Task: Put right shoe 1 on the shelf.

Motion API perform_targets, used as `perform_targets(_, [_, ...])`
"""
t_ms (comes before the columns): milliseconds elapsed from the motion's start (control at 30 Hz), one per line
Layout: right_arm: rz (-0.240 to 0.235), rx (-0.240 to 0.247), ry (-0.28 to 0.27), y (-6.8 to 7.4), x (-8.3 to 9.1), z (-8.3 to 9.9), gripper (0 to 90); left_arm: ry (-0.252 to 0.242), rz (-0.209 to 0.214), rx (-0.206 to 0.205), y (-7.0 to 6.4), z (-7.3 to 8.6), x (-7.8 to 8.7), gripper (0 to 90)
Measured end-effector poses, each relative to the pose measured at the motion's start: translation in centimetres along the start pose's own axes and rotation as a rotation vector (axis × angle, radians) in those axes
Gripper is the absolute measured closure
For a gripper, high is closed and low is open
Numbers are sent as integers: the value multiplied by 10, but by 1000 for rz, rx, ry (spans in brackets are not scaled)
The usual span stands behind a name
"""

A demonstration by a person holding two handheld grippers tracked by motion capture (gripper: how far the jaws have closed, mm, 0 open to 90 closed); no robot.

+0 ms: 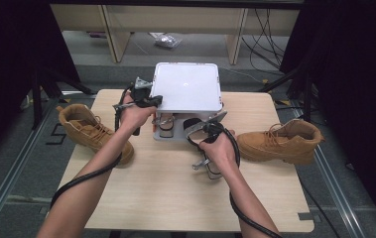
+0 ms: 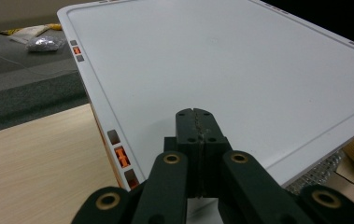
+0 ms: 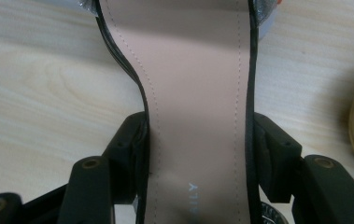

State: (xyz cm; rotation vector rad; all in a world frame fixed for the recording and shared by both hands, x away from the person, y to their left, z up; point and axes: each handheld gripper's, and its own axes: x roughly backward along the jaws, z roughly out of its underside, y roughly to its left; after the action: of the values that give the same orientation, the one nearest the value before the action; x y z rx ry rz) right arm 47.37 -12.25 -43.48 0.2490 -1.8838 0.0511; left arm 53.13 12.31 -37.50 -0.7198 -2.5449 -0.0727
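A white flat lid (image 1: 188, 87) with orange clips covers a low box at the table's far middle. My left gripper (image 1: 148, 100) is shut and empty, its tips (image 2: 195, 114) just above the lid (image 2: 240, 60) near its front left corner. A black sandal with a pale pink insole (image 3: 198, 70) sticks out from under the lid's front (image 1: 191, 124). My right gripper (image 1: 200, 131) is shut on that sandal, one jaw on each side of the insole (image 3: 198, 140). A second sandal (image 1: 165, 126) lies beside it under the lid.
One tan lace-up boot (image 1: 94, 131) lies at the table's left edge, another tan boot (image 1: 280, 141) at the right, close to my right hand. The near half of the wooden table (image 1: 175, 198) holds my forearms and cables. A table leg and cables stand beyond the far edge.
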Motion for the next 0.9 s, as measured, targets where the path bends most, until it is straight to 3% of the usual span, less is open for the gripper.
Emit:
perform_targets(200, [16,-16,-1,4,-6,-5,441,1,-1,1,0,0,0,895])
perform_targets(333, [17,-59,11,9,-9,-8,441,1,-3,-3,0,0,0,895])
perform_targets(400, [22,-60,-8,10,-10,-9,441,1,-1,1,0,0,0,895])
perform_targets(467, [36,-30,4,11,-11,-9,441,-1,1,4,0,0,0,895])
perform_targets(600, [39,-67,-16,15,-16,-10,440,-6,4,8,0,1,0,895])
perform_targets(700, [40,-56,-2,16,-20,-10,440,-6,5,9,0,1,0,895])
perform_targets(833, [38,-86,8,19,-25,-11,440,-9,5,11,0,1,0,895])
perform_targets(900, [47,-69,-3,18,-27,-10,439,-14,5,13,0,1,-1,895])
